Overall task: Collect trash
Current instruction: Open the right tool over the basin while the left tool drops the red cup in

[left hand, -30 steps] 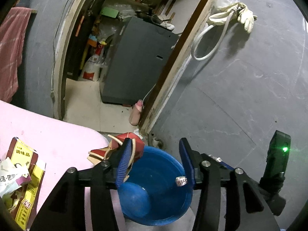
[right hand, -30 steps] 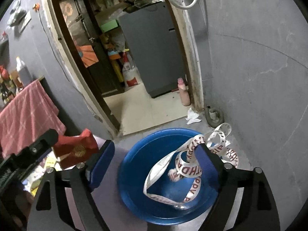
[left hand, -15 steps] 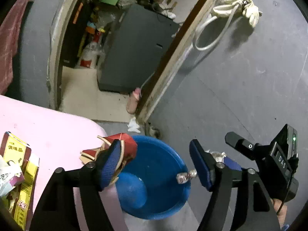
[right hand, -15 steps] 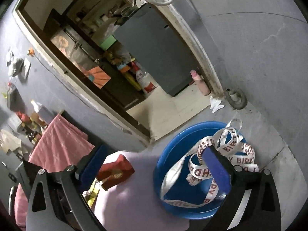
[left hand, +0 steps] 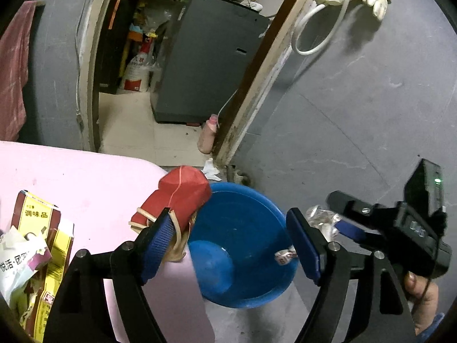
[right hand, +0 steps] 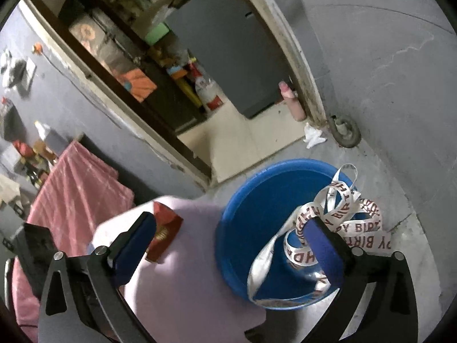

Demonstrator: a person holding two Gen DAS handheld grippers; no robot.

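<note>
A blue basin (left hand: 245, 245) stands on the floor beside a pink table (left hand: 85, 188); it also shows in the right wrist view (right hand: 257, 217). My left gripper (left hand: 231, 245) is open above it; a crumpled red paper box (left hand: 180, 197) clings to its left finger. My right gripper (right hand: 234, 245) is open; a white "Happy Birthday" ribbon (right hand: 337, 214) is draped over its right finger and hangs into the basin. The red box also shows in the right wrist view (right hand: 164, 234). The right gripper appears in the left wrist view (left hand: 342, 225).
Torn yellow and red seasoning packets (left hand: 34, 245) lie at the table's left. Behind is a doorway with a grey cabinet (left hand: 205, 57), a pink bottle (left hand: 207, 138) and a white tissue (right hand: 312, 137) on the floor. A grey wall (left hand: 357, 100) stands at right.
Both grippers have opened wider. The left gripper has let go of the red box, which still hangs on its left finger. The ribbon stays draped on the right finger.
</note>
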